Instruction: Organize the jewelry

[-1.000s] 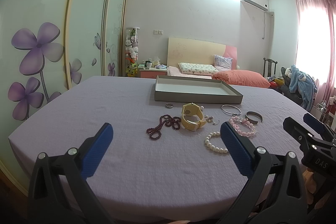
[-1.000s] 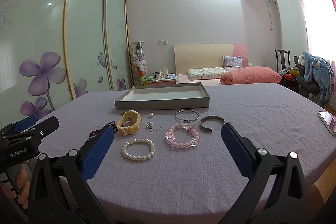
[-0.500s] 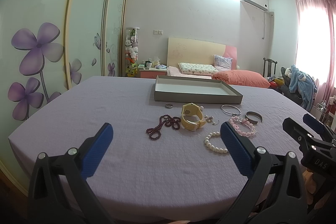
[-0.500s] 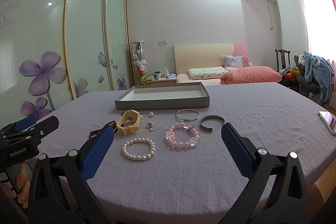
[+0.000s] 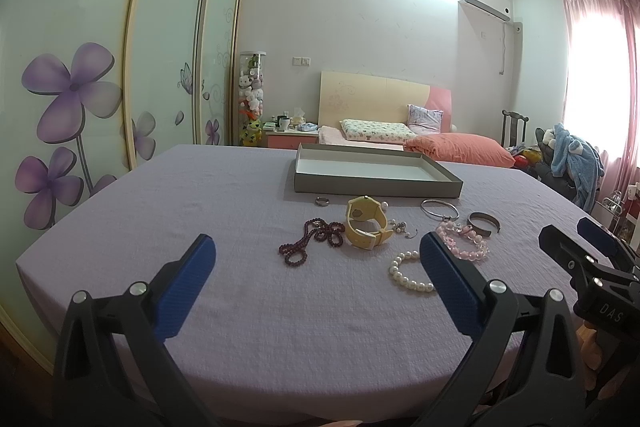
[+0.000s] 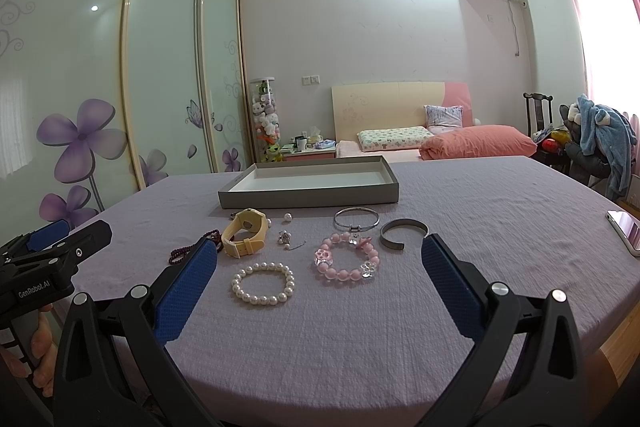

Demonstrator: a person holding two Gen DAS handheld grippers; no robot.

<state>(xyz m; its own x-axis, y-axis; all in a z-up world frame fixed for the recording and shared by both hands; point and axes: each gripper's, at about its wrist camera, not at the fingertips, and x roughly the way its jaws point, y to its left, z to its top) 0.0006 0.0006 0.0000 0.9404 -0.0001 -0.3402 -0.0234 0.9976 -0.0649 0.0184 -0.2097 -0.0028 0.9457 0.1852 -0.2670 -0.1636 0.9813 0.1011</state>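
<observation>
Two grippers, left (image 5: 316, 259) and right (image 6: 320, 263), jaws wide apart, holding nothing. Pearl bracelet (image 6: 263, 284), pink bead bracelet (image 6: 346, 259), yellow watch (image 6: 245, 237) loose on counter (image 6: 460, 219) before grey tray (image 6: 308, 195).

White walls, floral wardrobe doors (image 5: 80, 99), bed (image 5: 400, 135), pink curtain (image 5: 600, 75).

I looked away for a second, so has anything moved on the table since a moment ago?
Nothing visibly changed. Both hand-held grippers, left and right, hang open and empty short of the jewelry, and the tray holds nothing.
</observation>
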